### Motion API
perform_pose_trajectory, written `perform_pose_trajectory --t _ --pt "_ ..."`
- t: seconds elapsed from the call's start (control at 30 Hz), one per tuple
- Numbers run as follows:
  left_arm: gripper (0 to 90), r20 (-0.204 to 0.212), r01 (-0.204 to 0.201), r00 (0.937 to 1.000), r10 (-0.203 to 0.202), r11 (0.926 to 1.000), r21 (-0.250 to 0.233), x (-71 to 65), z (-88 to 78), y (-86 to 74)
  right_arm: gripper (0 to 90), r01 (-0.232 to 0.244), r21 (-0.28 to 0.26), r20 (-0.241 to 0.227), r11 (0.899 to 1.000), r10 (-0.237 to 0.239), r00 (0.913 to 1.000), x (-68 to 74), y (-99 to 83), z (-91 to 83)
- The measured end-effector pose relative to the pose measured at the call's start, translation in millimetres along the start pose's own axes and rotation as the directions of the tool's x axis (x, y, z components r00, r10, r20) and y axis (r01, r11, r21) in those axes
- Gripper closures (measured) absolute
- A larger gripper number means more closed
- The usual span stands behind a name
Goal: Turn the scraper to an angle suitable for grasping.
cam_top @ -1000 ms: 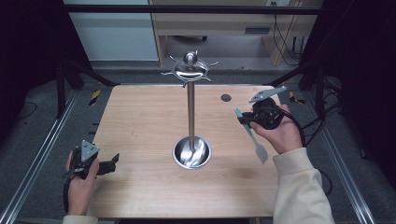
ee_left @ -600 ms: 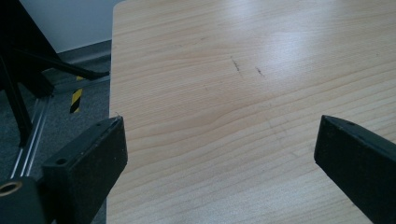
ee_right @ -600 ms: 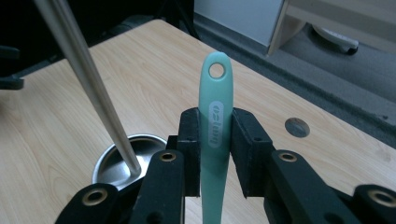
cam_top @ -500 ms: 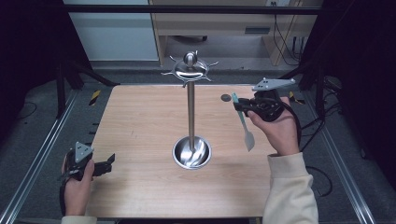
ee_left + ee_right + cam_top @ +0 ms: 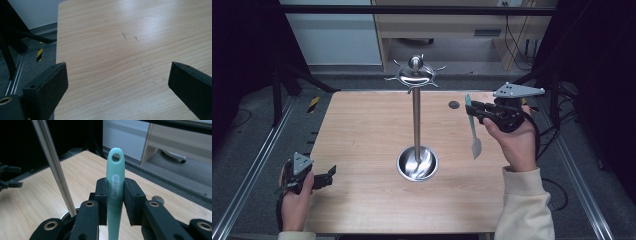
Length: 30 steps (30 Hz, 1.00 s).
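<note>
Right claw (image 5: 115,202) clamps a green utensil (image 5: 115,182) by its handle; keep its hanging hole upright, lined up with the rack's hooks (image 5: 414,75). Left claw (image 5: 117,82) gapes empty.

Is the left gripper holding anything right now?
No, the left gripper has its fingers wide apart with just bare table between them.

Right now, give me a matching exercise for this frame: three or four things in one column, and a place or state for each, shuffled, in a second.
1. spatula
2. left tongs
3. stand
4. right tongs

a. open, holding nothing, low over the table's near left corner
b. upright at the table's middle
c. shut on a handle
d. green, hanging blade down above the table

Pairs: 1-d, 2-a, 3-b, 4-c
</note>
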<state>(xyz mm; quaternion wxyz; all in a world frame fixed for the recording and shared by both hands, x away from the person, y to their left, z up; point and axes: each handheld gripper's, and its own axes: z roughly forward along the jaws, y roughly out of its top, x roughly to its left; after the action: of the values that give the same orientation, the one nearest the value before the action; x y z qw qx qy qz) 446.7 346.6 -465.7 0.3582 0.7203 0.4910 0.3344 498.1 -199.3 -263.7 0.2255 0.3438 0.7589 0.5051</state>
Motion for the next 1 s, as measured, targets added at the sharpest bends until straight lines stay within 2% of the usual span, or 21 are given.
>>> perform_pose_trajectory --t 0.43,0.8,1.0 --pt "2.4 0.006 -0.007 1.0 0.007 1.0 0.001 -1.7 0.5 0.1 74.2 0.026 -0.057 -0.014 0.998 -0.027 0.9995 10.1 8.1 -9.2" --pt "2.4 0.009 -0.011 0.9999 0.011 0.9999 0.002 -2.1 1.2 0.6 74.1 0.011 -0.098 -0.049 0.995 -0.016 0.9987 13.7 10.5 -11.4" --pt "2.4 0.009 -0.01 0.9999 0.01 1.0 0.001 -1.9 1.1 0.7 74.1 -0.001 -0.117 -0.053 0.993 -0.005 0.9986 15.2 11.5 -12.0"
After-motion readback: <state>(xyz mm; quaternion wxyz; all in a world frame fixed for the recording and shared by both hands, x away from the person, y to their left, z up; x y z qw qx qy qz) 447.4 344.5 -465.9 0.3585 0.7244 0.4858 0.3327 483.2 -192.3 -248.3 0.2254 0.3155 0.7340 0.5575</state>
